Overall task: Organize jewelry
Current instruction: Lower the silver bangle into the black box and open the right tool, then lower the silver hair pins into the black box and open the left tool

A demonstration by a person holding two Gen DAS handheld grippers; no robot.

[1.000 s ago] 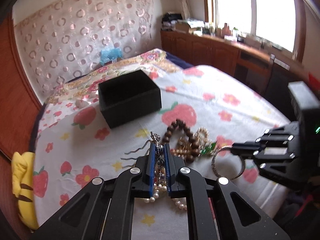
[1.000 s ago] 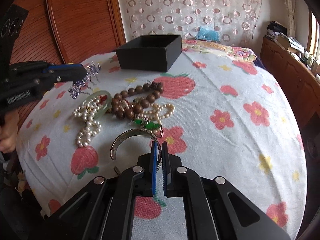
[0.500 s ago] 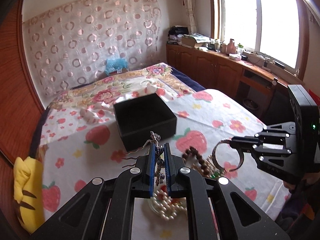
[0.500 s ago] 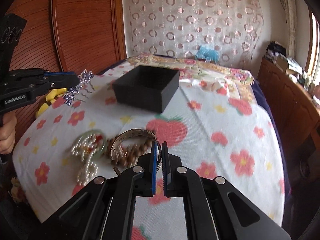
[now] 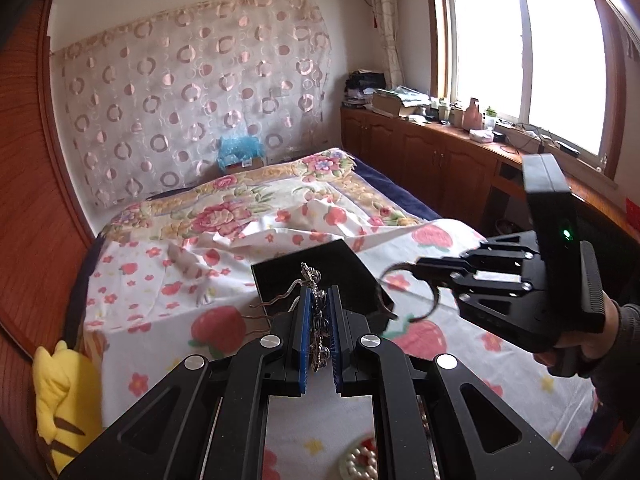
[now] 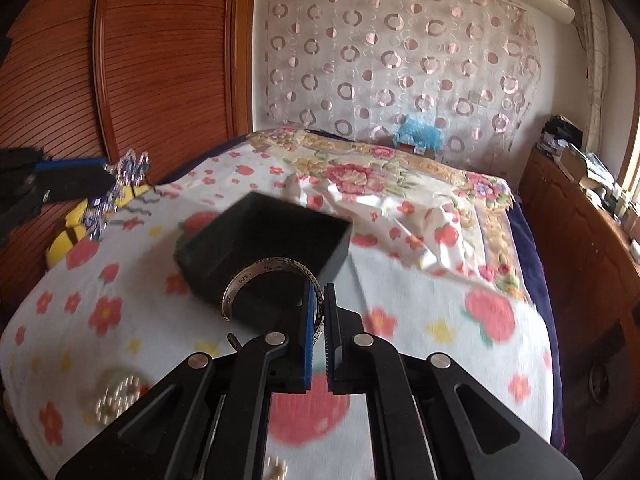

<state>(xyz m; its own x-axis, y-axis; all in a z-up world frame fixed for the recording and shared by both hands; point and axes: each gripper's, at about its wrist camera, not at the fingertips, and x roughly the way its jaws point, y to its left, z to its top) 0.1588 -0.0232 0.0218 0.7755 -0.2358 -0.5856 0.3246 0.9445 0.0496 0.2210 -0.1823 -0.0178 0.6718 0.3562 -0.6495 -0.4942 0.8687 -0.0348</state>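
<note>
My left gripper (image 5: 318,300) is shut on a silver jewelled hair comb (image 5: 311,280), held in the air in front of the open black box (image 5: 320,268). My right gripper (image 6: 319,300) is shut on a silver cuff bangle (image 6: 268,272), held just in front of the black box (image 6: 264,240). In the left wrist view the right gripper (image 5: 430,276) and its bangle (image 5: 420,312) hang right of the box. In the right wrist view the left gripper (image 6: 102,178) and comb (image 6: 120,180) hang at far left. A pearl bracelet (image 6: 116,394) lies on the strawberry-print cloth.
The cloth (image 6: 420,300) covers a raised surface on a bed with a floral quilt (image 5: 240,208). A yellow plush toy (image 5: 60,392) sits at the left edge. Wooden panelling (image 6: 140,60) stands left; a wooden cabinet (image 5: 440,160) runs under the window.
Both grippers have risen off the jewelry pile with their pieces and moved toward the black box. The remaining beads and pearls have dropped to the bottom of both views.
</note>
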